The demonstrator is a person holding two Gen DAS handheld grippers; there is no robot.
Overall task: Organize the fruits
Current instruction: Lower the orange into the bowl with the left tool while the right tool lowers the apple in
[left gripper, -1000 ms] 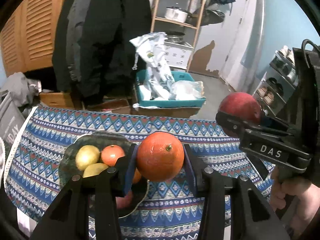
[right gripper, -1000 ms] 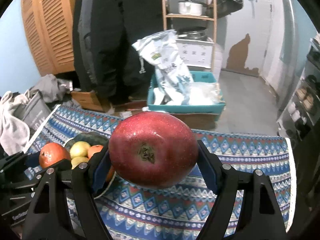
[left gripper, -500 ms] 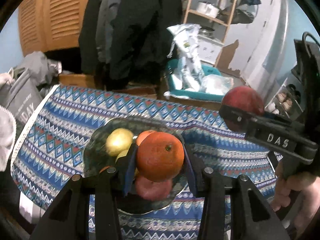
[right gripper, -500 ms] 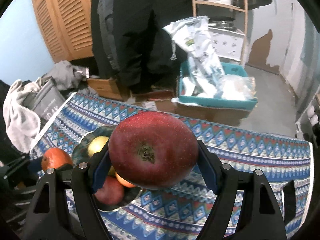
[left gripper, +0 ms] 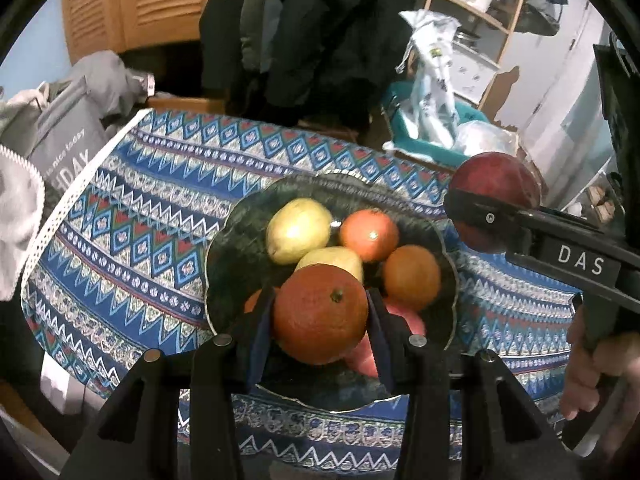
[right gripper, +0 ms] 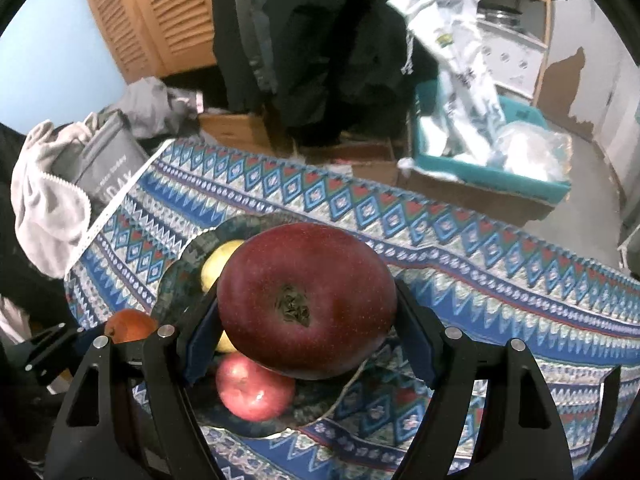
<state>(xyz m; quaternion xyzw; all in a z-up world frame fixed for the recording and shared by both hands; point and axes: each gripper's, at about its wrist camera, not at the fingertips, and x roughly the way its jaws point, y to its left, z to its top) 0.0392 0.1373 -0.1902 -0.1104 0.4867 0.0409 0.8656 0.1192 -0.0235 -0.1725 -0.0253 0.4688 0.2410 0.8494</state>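
Observation:
My left gripper (left gripper: 320, 316) is shut on an orange (left gripper: 320, 314) and holds it over the near part of a dark green bowl (left gripper: 236, 248) on the patterned cloth. The bowl holds two yellow pears (left gripper: 298, 230), two orange fruits (left gripper: 410, 276) and a red apple (right gripper: 254, 386). My right gripper (right gripper: 308, 320) is shut on a dark red apple (right gripper: 306, 306) above the bowl's right side; it also shows in the left wrist view (left gripper: 494, 206). The left gripper's orange shows at lower left in the right wrist view (right gripper: 130, 326).
A blue patterned tablecloth (left gripper: 140, 208) covers the table. A grey bag (left gripper: 66, 136) and grey clothes lie beyond the left edge. A teal bin (right gripper: 488, 168) with plastic bags stands on the floor behind. Dark coats (left gripper: 320, 20) hang at the back.
Both grippers have moved forward and down over the bowl with their fruit still held. The bowl now lies right under the orange and the dark red apple.

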